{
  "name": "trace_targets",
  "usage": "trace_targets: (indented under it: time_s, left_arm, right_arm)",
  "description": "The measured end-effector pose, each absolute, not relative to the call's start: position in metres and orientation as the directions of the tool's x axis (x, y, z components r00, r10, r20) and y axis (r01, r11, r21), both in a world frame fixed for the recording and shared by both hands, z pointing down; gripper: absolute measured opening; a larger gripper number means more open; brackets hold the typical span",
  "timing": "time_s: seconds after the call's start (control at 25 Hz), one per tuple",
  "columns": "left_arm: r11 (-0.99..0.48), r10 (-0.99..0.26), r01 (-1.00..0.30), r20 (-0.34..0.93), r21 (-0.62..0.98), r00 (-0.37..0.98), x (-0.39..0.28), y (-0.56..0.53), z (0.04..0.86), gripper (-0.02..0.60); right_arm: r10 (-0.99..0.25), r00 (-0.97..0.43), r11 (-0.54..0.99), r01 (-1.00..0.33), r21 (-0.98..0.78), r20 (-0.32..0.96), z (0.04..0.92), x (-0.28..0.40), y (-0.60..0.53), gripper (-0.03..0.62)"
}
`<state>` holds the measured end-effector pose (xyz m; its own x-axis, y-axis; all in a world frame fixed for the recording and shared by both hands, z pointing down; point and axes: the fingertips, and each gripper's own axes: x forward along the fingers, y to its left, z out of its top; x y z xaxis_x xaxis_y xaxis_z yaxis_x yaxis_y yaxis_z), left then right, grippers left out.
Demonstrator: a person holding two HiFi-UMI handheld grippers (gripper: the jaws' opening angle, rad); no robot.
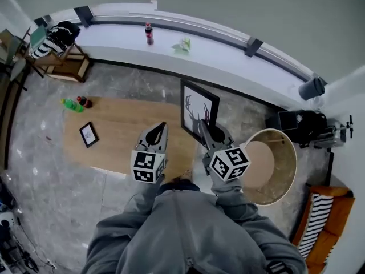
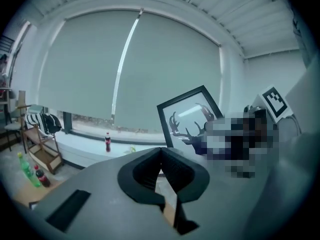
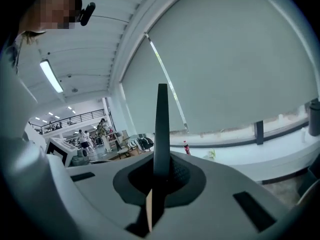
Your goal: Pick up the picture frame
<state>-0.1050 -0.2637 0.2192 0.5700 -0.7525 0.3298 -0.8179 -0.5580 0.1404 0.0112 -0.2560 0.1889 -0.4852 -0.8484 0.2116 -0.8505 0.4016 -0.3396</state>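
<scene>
A large black picture frame [image 1: 199,111] with a deer-antler print stands upright in the air over the right end of the wooden table [image 1: 120,124]. My right gripper [image 1: 204,132] is shut on its lower edge. In the right gripper view the frame [image 3: 161,126] shows edge-on as a dark blade rising from between the jaws. My left gripper [image 1: 161,128] hangs just left of the frame, shut with nothing in it. In the left gripper view the frame [image 2: 186,118] is up to the right, beyond the closed jaws. A small black frame [image 1: 88,134] lies flat on the table.
A green bottle [image 1: 71,104] and a dark red-capped bottle [image 1: 85,101] lie at the table's left end. A cola bottle [image 1: 149,33] stands on the white sill. A round wooden tub [image 1: 272,165] sits to the right, a striped chair [image 1: 320,224] beyond it.
</scene>
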Motion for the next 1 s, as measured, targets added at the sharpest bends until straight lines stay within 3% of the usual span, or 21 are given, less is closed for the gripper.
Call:
trace_targets:
  time_s: [0.36,0.76,1.0]
  left_arm:
    - [-0.568,-0.809,-0.823,0.168,0.018,0.563,-0.115,-0.219,0.075,0.017]
    - [-0.527,-0.850,-0.848,0.052,-0.052,0.524,-0.107,-0.181,0.017,0.017]
    - [-0.513,-0.858,-0.857,0.019,-0.049,0.512,-0.103,-0.169,0.005,0.017]
  right_arm:
    - [-0.909,-0.409,0.394,-0.906,-0.154,0.076,0.057,0.006,-0.207,0.035]
    - [-0.943,-0.331,0.332,-0.943,-0.007,-0.042,-0.001,0.018,-0.165,0.035]
    - [-0.941,-0.331,0.333,-0.943,-0.012,-0.073,-0.011,0.020,-0.151,0.035]
